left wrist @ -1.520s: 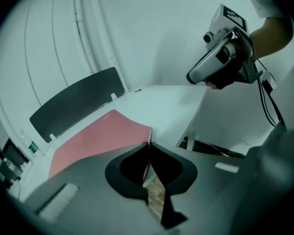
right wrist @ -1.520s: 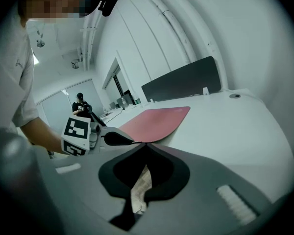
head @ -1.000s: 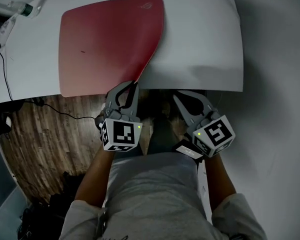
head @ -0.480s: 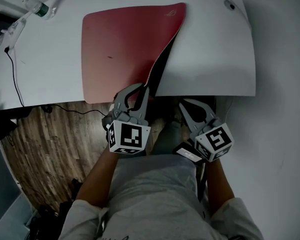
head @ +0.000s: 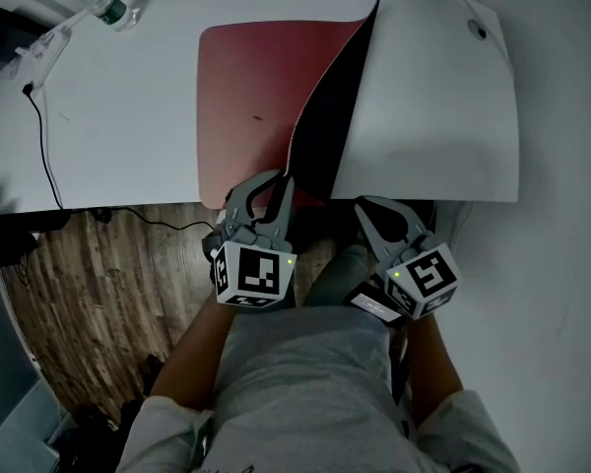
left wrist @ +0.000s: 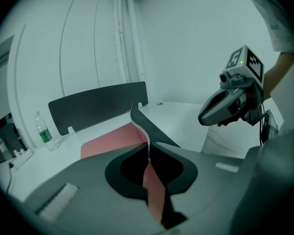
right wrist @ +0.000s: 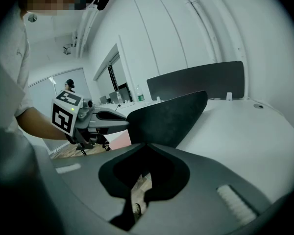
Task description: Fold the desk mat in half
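Left gripper (head: 276, 185) is clenched on the near right corner of the flat red fabric desk mat (head: 246, 97). In the left gripper view the thin mat edge runs straight through the gap, pinched between my two grey jaws, with the red face on one side and the black underside on the other. The corner sits at the lower centre of the head view, just off the near edge of the white rectangular desk (head: 428, 87). From there the mat's right side stands peeled up off the desk, showing its black underside (head: 325, 126) as a tall wedge that runs to the far right corner at the top centre. The left part of the mat lies flat on the desk, red side up. Right gripper (head: 374, 210) is at the lower right of centre, just beside the left one and in front of the desk edge. It is apart from the mat; its jaws are drawn together on nothing, and only the brown wood plank floor (head: 89, 284) shows through the slit. In the right gripper view the raised black flap (right wrist: 166, 119) fills mid-frame, with the left gripper (right wrist: 127, 124) biting its lower edge. A clear plastic bottle with a green label (head: 106, 8) is on the desk at upper left. A thin black cable (head: 44, 156) runs down the left side of the desk.
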Motion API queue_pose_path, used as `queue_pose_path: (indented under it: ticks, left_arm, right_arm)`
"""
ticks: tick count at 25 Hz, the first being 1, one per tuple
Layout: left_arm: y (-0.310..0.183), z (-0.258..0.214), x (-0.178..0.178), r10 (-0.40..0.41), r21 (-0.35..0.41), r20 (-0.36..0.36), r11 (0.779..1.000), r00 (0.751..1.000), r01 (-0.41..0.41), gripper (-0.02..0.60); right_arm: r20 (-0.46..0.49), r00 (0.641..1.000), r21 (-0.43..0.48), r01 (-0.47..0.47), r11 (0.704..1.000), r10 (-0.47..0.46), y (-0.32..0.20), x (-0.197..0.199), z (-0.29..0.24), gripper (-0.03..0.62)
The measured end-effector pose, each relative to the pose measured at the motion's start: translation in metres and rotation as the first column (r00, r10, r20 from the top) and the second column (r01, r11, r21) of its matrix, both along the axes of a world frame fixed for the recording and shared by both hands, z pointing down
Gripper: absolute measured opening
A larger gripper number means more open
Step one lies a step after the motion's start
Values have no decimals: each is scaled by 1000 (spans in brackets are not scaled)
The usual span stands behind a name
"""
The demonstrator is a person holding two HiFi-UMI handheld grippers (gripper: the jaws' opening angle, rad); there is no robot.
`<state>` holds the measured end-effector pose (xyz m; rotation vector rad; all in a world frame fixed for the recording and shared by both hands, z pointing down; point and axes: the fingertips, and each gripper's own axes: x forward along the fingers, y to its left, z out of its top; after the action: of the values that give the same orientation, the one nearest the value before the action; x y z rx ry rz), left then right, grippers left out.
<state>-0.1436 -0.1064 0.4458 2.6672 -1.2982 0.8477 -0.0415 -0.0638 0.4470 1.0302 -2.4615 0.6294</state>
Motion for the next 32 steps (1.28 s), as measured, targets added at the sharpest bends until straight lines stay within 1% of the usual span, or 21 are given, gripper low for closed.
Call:
queue_pose_path:
  ticks: [4,11,16,22,26,32]
  left_arm:
    - [0,4,-22,-27,-16,-15,1000,1000,27,37]
    - [7,18,-58,-78,-49,-12,996,997,77,38]
    - [10,41,-87,-126,-107,-2,986,992,125,43]
    - [23,56,-113,-172,-142,6,975,985,171,43]
    - [29,61,-127,-197,-154,2,969,980,195,43]
    - [35,65,-137,-214,-165,-4,964,977,211,43]
  right_arm:
    - [-8,1000,-1,22,1000,-22,-4,-20,-1,7]
    - [-12,999,1,49,999,-49,-8,-46,-2,8]
    - [-22,998,1,65,998,-65,-10,-61,0,6]
    - [-23,996,-11,91,996,-91,-4,-77,5,7]
    - [-24,994,-14,105,994,-106,-2,-88,7,6]
    - [-26,992,-23,124,992,-125,2,-100,11,8]
